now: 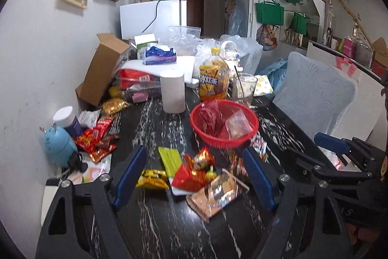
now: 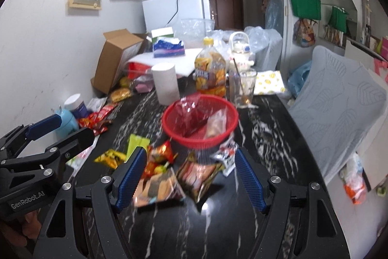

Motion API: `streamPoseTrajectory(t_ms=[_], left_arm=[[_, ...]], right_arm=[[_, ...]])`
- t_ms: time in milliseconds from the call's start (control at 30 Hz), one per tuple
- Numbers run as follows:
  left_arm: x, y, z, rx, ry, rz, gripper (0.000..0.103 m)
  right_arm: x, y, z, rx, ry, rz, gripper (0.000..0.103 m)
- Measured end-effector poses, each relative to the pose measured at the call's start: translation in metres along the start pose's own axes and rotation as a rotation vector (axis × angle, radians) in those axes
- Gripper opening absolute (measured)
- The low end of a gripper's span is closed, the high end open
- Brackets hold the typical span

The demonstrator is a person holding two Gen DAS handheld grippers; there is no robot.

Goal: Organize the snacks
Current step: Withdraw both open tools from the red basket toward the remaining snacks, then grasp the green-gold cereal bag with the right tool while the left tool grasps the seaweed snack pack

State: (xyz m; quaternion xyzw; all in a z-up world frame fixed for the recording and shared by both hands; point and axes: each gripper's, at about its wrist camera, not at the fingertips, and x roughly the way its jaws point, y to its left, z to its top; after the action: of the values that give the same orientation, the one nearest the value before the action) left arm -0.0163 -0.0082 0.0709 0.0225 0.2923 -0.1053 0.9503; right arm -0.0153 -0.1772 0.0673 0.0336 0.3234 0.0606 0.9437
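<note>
Snack packets lie loose on the black marbled surface [image 1: 169, 222]. Left wrist view: left claw [image 1: 194, 174] stands wide, nothing clamped, hovering over a heap of about five packets: one yellow packet [image 1: 152, 179], one green packet [image 1: 169, 158], one red-and-white packet [image 1: 186, 180], one small red-orange wrapper [image 1: 203, 158], one clear-fronted brown packet [image 1: 215, 193]. One red basket [image 1: 218, 140] sits just beyond the heap with two bags inside, one dark red bag [image 1: 211, 117] and one clear bag [image 1: 237, 125]. A second pile of red packets [image 1: 97, 137] lies at left by the wall, beside one blue gadget [image 1: 58, 145] and one white-capped jar [image 1: 68, 119]. Behind the basket: one paper roll [image 1: 172, 91], one yellow-capped drink bottle [image 1: 214, 79], one glass [image 1: 244, 87] with a stick in it. Right claw [image 1: 332, 152] shows at the right edge, apart from the heap.

Right wrist view: right claw [image 2: 191, 175] is wide too, holding nothing, with two packets between its tips on the surface, one blurred orange-black packet [image 2: 157, 188] and one brown packet [image 2: 198, 176]. One white-black packet [image 2: 226, 157] lies touching the basket's near wall [image 2: 198, 137]. Left claw [image 2: 63, 130] enters at left. Blur hides the labels.
</note>
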Motion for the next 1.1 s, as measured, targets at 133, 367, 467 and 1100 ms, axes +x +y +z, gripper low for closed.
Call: streamPoseTrajectory(t_ms=[133, 367, 467, 1100], left_arm=[[0.0, 0.002, -0.017, -0.002, 0.024, 0.007, 0.081], [0.008, 0.001, -0.044, -0.007, 0.088, -0.026, 0.081], [0.015, 0.0, -0.053, -0.011, 0.108, -0.047, 0.081], [0.086, -0.017, -0.069, -0.024, 0.259, -0.112, 0.081]], right_arm=[[-0.001, 0.006, -0.019, -0.003, 0.027, -0.019, 0.076], [0.004, 0.009, -0.051, -0.004, 0.089, -0.042, 0.076], [0.009, 0.007, -0.06, 0.009, 0.12, -0.041, 0.076], [0.058, -0.026, -0.088, 0.072, 0.252, -0.031, 0.075]])
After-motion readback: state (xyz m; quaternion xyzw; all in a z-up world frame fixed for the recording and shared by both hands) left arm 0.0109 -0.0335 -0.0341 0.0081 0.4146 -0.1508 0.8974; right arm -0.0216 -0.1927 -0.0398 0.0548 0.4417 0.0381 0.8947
